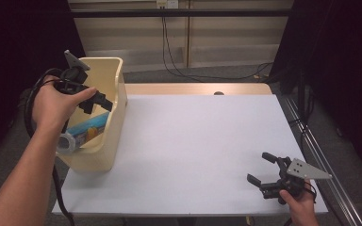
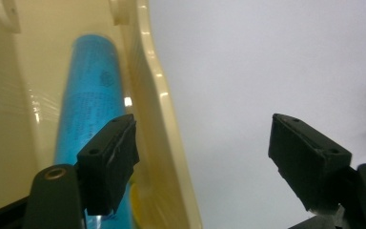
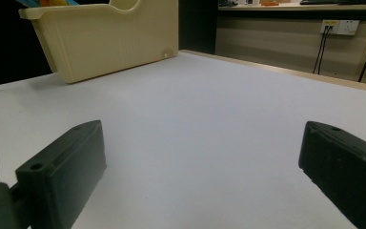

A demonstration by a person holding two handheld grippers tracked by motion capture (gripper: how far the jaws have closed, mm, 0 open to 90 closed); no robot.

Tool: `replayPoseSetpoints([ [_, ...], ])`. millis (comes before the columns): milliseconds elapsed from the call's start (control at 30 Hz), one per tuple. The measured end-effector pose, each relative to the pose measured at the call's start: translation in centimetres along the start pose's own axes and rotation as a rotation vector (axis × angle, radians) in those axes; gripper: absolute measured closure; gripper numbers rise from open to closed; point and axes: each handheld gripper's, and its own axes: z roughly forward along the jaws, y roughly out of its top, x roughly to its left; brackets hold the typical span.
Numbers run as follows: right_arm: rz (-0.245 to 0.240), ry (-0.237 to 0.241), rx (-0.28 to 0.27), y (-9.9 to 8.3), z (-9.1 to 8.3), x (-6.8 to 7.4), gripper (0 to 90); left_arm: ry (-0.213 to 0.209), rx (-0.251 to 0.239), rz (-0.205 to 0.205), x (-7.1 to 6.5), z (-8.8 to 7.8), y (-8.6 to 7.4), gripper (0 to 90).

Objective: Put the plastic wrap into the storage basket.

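- The left gripper hangs over the bin, at the bin's right wall, held by the left hand.
- Its fingers stand apart with nothing between them; in the left gripper view one finger sits over the bin's inside and the other over the bare tabletop, so they straddle the bin's rim.
- The blue tube lies inside the bin, slanting along the right wall; its clear capped end points toward the near corner.
- In the left gripper view the tube runs lengthwise just beside the bin wall, under the left-hand finger; whether that finger touches it I cannot tell.
- Something yellow or orange lies next to the tube in the bin; too small to make out.
- The bin stands at the tabletop's left edge, with its cut-out handle wall at the far end.
- The right gripper rests low at the near right corner of the tabletop, held by the right hand, well apart from the bin.
- Its fingers are spread wide and empty, pointing across the tabletop toward the bin.
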Motion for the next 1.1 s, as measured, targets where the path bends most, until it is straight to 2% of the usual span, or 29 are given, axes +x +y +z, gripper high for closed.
replayPoseSetpoints([
  [367, -0.004, 0.003, -0.001, 0.0, 0.0, 0.1, 1.6, -0.033, 0.024, 0.095, -2.6, 1.9, -0.1, 19.7],
  [667, -0.004, 0.006, 0.003, 0.0, 0.0, 0.1, 1.6, -0.073, 0.039, 0.153, -4.9, 3.9, -0.2, 17.3],
  [1100, -0.005, 0.008, 0.003, 0.0, 0.0, 0.1, 1.6, -0.097, 0.075, 0.226, -7.3, 6.7, -0.6, 16.0],
])
